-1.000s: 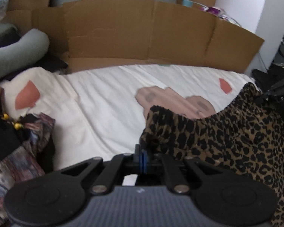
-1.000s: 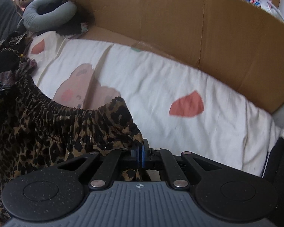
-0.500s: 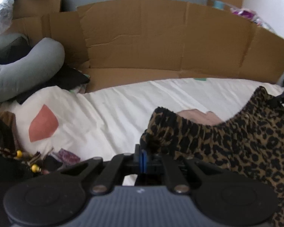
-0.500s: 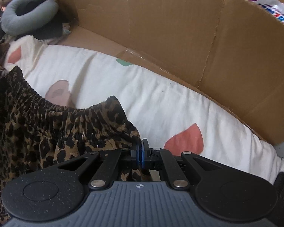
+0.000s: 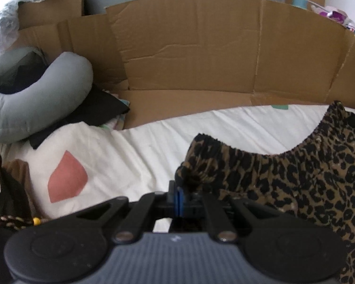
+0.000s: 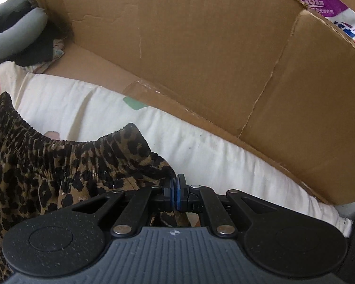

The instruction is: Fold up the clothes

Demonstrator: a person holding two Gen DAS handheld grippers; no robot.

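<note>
1. The left gripper (image 5: 178,195) has its jaws clenched on one waistband corner of the leopard-print garment (image 5: 307,177).
2. The right gripper (image 6: 176,195) clamps the other corner.
3. The garment hangs between them above the white bed sheet (image 5: 153,142).

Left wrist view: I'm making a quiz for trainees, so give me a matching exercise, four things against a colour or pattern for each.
Things:
1. garment held at its waistband by the left claw
2. neck pillow
3. panels behind the bed
4. sheet

Colours:
A. brown cardboard
B. white with a red patch
C. leopard print
D. grey

Pairs: 1-C, 2-D, 3-A, 4-B
</note>
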